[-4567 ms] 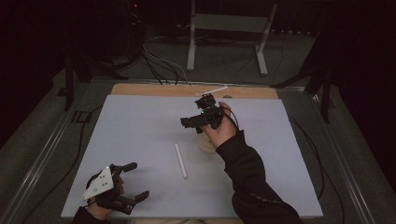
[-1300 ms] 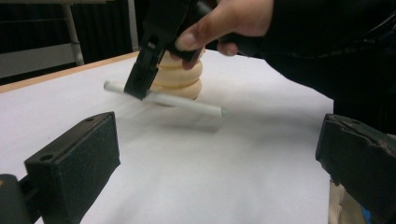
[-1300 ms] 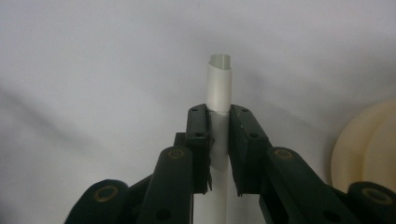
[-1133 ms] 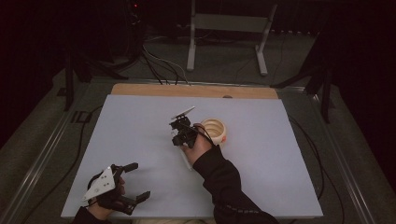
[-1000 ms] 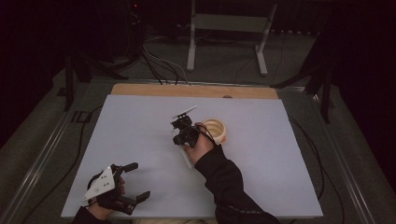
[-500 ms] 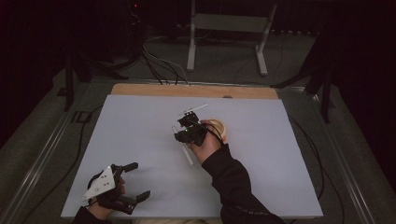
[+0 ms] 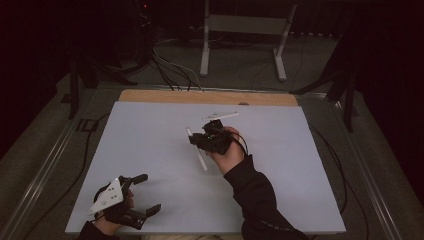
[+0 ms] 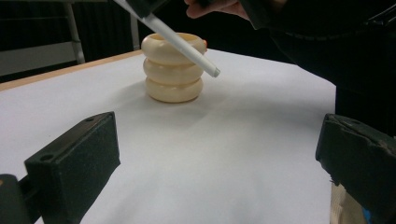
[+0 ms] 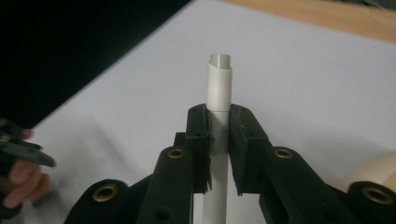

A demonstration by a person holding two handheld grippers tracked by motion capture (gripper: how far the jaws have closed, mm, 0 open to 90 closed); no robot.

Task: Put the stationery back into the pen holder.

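I've got the right gripper clamped on the tube, jaws pressing both sides of it, seen clearly in the right gripper view. The tube is white, slotted at its end, and sticks out past the jaw tips. From the high view it hangs tilted above the middle of the table, nearer the far edge than the near one, not touching the sheet. In the left gripper view the tube slants across in front of the cream ring stack, lower tip free in the air. The stack stands upright on the table, just behind the right hand. The left gripper sits at the near left corner, jaws wide apart with nothing between them, resting low by the table edge.
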